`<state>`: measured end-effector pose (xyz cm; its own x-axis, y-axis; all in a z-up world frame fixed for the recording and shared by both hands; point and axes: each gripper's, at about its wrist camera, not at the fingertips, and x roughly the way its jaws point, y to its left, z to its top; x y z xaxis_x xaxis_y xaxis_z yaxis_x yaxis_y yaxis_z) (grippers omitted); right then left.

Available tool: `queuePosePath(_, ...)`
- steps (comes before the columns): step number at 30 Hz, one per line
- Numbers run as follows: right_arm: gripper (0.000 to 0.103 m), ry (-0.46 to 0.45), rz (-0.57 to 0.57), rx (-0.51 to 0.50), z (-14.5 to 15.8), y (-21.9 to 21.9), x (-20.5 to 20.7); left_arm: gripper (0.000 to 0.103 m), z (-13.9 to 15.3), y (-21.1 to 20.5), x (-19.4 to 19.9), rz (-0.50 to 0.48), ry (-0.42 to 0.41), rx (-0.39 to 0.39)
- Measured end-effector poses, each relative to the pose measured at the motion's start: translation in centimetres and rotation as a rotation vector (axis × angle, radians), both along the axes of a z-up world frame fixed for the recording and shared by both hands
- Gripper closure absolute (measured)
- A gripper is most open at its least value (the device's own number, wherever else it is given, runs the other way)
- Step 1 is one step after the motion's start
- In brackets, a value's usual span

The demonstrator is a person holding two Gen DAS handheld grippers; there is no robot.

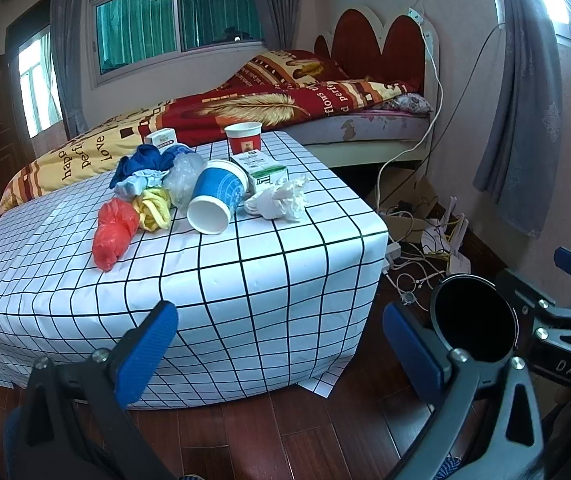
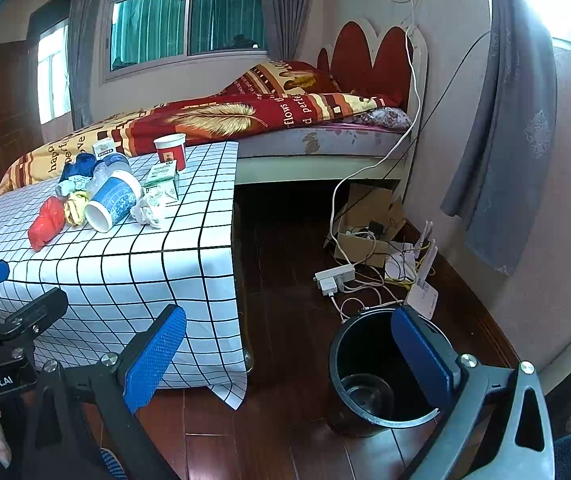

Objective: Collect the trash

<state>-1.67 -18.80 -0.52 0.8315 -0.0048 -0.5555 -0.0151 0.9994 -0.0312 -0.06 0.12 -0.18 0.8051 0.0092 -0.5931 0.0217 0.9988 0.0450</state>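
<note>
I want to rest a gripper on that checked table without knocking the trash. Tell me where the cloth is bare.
The near half of the checked cloth is bare, from the red bag and blue cup to the front edge. The right strip beside the crumpled tissue is narrow. The middle and back are crowded: socks, cartons, the red cup.

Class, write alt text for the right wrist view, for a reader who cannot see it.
An open right gripper hangs over a dark wooden floor, between a table under a checked cloth and a black bin that looks empty. On the table lie cups, cartons, crumpled tissue and a red bag; a bed stands behind.
</note>
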Motion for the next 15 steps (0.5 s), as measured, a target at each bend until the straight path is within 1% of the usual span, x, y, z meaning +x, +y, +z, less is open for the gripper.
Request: queuePosePath(15,0.0,0.004,0.003,0.0,-0.03,0.1,0.1,0.0,-0.11,-0.07,0.24,0.001,0.001,-0.001)
